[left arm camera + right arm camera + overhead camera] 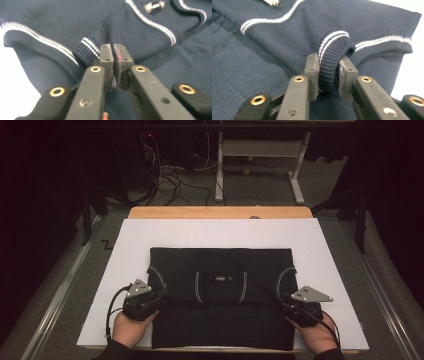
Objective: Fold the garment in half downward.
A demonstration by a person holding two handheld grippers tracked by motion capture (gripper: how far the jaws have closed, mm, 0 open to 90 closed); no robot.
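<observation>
A: Your left claw (pixel 113 53) is almost closed, and a thin edge of knit sits between its pads, just beside the left cuff (pixel 87 47) of the navy sweater (pixel 220 295). Your right claw (pixel 328 72) holds the right cuff (pixel 332 67); the ribbed roll fills the gap between its pads.

B: And where does the sweater lie for you?

A: In the high view it lies flat in the middle of the white sheet (pixel 125 240) on the tabletop (pixel 220 212), with both sleeves folded in over the chest. You stand at its near side, the left claw (pixel 145 297) at the left sleeve fold and the right claw (pixel 302 305) at the right one.

B: How do I finish this fold well?

A: I think you are laying the sleeves across the body. Keep both claws low and level, so that the cuffs come down flat and the white stripes stay straight. The right cuff is bunched in the grip; I would let it unroll before you release. Open both claws gently and pull back along the sleeve, not upward, or the knit may lift again.
</observation>
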